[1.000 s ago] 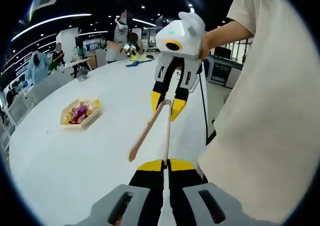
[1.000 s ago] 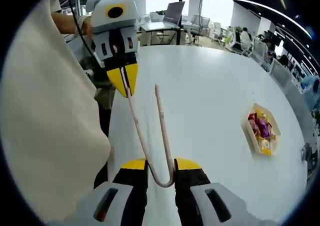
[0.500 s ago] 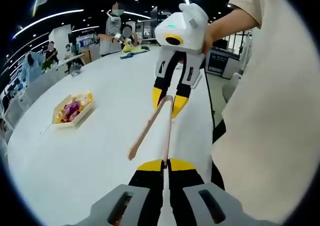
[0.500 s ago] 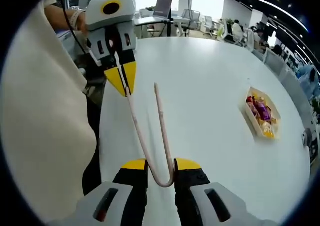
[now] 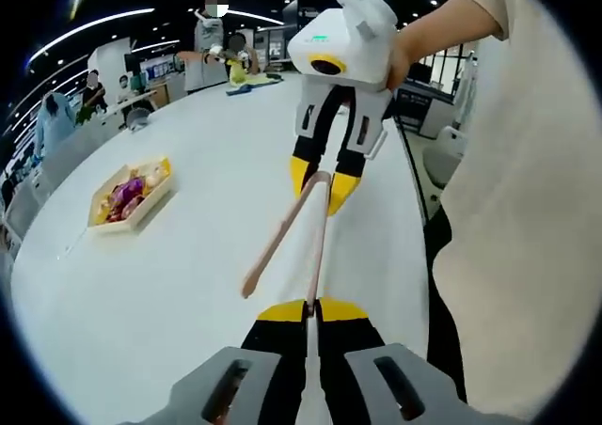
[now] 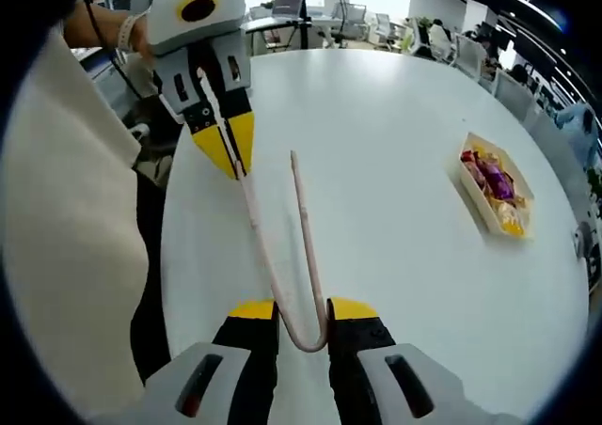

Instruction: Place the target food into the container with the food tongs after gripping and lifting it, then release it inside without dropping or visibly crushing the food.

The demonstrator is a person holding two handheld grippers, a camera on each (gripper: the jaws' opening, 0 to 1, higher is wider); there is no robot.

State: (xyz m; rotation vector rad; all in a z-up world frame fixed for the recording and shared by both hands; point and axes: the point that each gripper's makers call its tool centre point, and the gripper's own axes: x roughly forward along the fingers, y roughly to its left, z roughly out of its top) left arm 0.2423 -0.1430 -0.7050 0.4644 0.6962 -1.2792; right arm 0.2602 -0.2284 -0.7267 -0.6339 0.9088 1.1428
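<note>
Pale pink food tongs (image 6: 282, 246) run between my two grippers above the white table (image 6: 395, 190). In the right gripper view, my right gripper (image 6: 303, 314) clasps the bent hinge end of the tongs, its yellow-tipped jaws a small way apart with the loop pinched between them; the very bottom of the bend sits between the jaws and is partly hidden. One arm of the tongs rises free to a bare tip, the other runs up into the left gripper (image 6: 230, 152), whose jaws are pressed together on that tip.

In the left gripper view, my left gripper (image 5: 311, 309) has its jaws closed tight on one tong arm (image 5: 315, 246), with the second arm splaying off to the left. Across from it the right gripper (image 5: 320, 182) grips the hinge end, held by a person's hand (image 5: 400, 63). A cream-coloured garment (image 5: 527, 228) covers the right of this view and cuts off the table edge there.

Farther off on the table sits a shallow, light-coloured container (image 5: 130, 195), well apart from the tongs and both grippers. It holds food pieces (image 6: 494, 185) in purple, red and yellow; I cannot make out what each piece is. People stand at the far end of the room, too small to describe.
</note>
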